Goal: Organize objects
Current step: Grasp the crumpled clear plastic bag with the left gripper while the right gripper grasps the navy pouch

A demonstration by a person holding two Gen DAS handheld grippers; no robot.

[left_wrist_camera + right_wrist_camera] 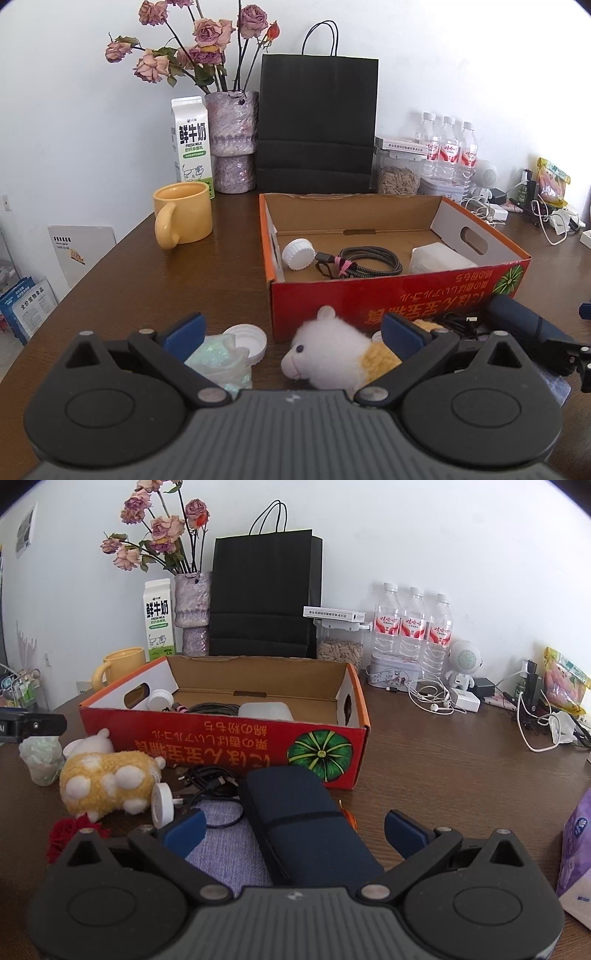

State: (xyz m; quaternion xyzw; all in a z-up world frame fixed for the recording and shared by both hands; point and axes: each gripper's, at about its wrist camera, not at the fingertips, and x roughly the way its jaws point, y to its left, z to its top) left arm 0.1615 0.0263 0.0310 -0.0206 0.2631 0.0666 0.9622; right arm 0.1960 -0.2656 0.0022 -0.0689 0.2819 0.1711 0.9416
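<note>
The left claw (293, 334) was spread wide, its blue pads either side of a fluffy white-and-yellow plush sheep (332, 356), not touching it. A crinkled iridescent bag (218, 360) lay just inside its left pad. Ahead stood the red cardboard box (388, 295), holding a ribbed white cap (298, 254), a braided cable (364, 263) and a white block (441, 258). The right claw (293, 827) also gaped, over a dark blue fabric pouch (306, 819) on the brown desk (443, 768).

Counted on the table: one red cardboard box (399, 295), in which one white cap (297, 253), one coiled cable (364, 263) and one white block (441, 259) are held. Three water bottles (412, 622), one milk carton (192, 146), one yellow mug (183, 214), one black paper bag (317, 122), one vase (232, 142) and one plush sheep (105, 781) are recorded.
</note>
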